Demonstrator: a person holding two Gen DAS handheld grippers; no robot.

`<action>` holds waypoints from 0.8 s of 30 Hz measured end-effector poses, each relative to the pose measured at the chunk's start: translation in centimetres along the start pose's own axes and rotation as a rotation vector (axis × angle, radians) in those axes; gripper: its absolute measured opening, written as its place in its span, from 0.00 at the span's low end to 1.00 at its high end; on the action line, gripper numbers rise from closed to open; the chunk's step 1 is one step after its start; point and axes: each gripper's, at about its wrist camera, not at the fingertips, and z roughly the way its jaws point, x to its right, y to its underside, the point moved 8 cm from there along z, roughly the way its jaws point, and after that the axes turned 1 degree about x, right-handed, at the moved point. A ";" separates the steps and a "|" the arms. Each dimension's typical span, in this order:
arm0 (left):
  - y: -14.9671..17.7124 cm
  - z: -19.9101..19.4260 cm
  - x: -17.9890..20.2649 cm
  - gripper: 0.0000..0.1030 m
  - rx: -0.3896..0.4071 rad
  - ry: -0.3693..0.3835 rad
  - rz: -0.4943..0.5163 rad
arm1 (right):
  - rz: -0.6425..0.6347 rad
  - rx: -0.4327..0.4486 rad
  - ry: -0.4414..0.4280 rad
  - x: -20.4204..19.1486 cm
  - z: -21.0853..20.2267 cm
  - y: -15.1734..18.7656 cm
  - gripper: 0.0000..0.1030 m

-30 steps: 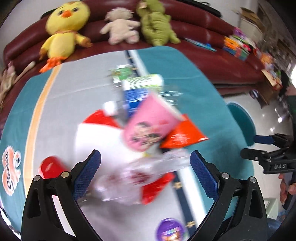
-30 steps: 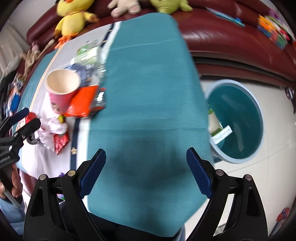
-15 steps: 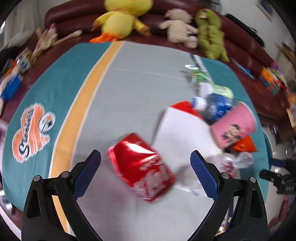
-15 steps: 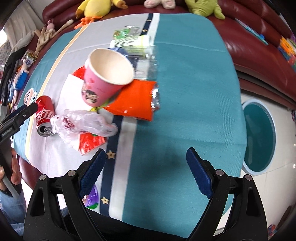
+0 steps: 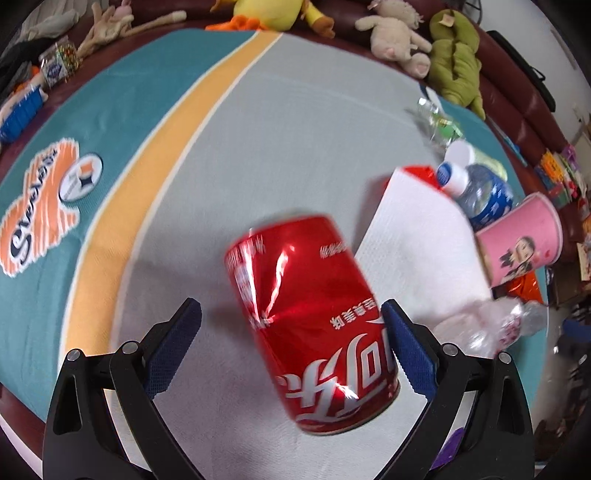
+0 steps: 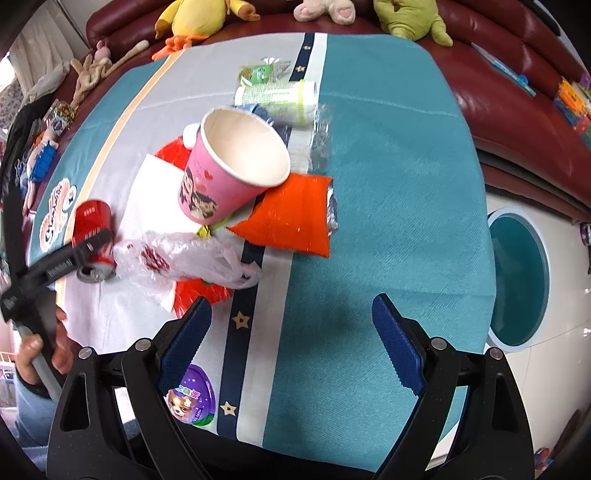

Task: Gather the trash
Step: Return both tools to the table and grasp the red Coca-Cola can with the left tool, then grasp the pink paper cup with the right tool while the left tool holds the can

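Note:
A red cola can [image 5: 310,317] lies on its side on the grey table cloth, between the open fingers of my left gripper [image 5: 291,347]; its right pad [image 5: 404,354] is close to the can. The can [image 6: 90,236] and the left gripper [image 6: 92,245] also show at the left of the right wrist view. My right gripper [image 6: 291,343] is open and empty above the teal cloth. Ahead of it lie a pink paper cup [image 6: 236,170], an orange wrapper [image 6: 295,218] and a clear plastic bag [image 6: 184,258]. A teal trash bin [image 6: 517,277] stands on the floor at the right.
A white napkin [image 5: 417,251], a blue-labelled bottle [image 5: 480,192] and a green-labelled bottle [image 6: 277,96] lie in the pile. A purple egg-shaped toy [image 6: 190,397] sits at the near table edge. Plush toys [image 5: 399,33] line the red sofa behind the table.
My left gripper swung left off the pile and closed in on the cola can, which now sits between its fingers. My right gripper moved from near the bin back over the table.

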 end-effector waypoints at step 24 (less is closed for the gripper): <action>-2.3 -1.8 -0.2 0.67 0.106 0.045 0.051 | 0.151 -0.036 -0.172 -4.6 5.9 -7.5 0.72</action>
